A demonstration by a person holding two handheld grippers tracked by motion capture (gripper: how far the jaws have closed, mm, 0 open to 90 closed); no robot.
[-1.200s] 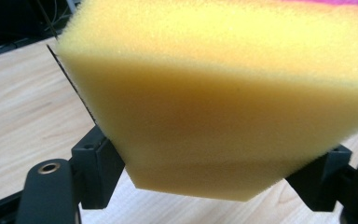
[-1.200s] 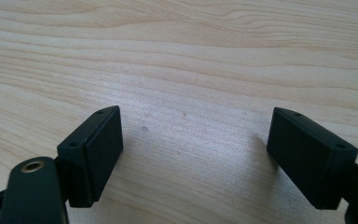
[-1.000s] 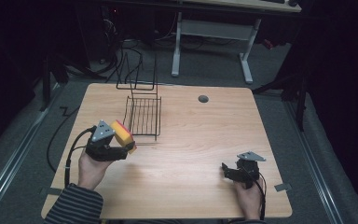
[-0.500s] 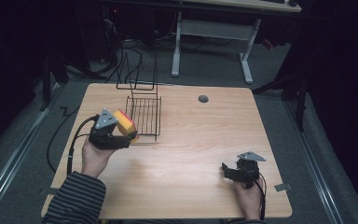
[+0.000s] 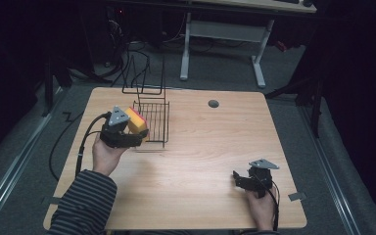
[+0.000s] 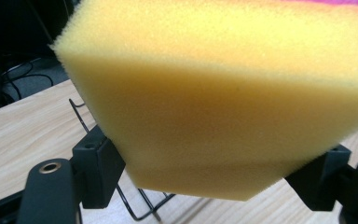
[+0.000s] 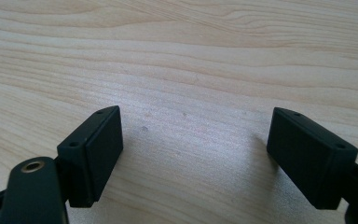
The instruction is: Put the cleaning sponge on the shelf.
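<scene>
A yellow sponge (image 5: 136,120) with a pink-red top face is clamped in my left gripper (image 5: 138,131), which a hand holds over the near left edge of a black wire rack (image 5: 156,115). In the left gripper view the sponge (image 6: 214,107) is squeezed between the two black jaws, with the rack's wires (image 6: 142,210) just below and behind it. My right gripper (image 5: 239,178) rests low at the table's near right, jaws pointing left. Its view shows the jaws (image 7: 193,154) spread wide over bare wood with nothing between them.
The light wooden table (image 5: 200,142) has a round cable hole (image 5: 213,103) at the back. A taller wire frame (image 5: 144,73) rises behind the rack at the table's far edge. Cables trail off the left side; a white desk frame (image 5: 223,34) stands beyond.
My left hand has carried the sponge away from the person and slightly up, from beside the rack's near left corner to over its edge. The right gripper has stayed put.
</scene>
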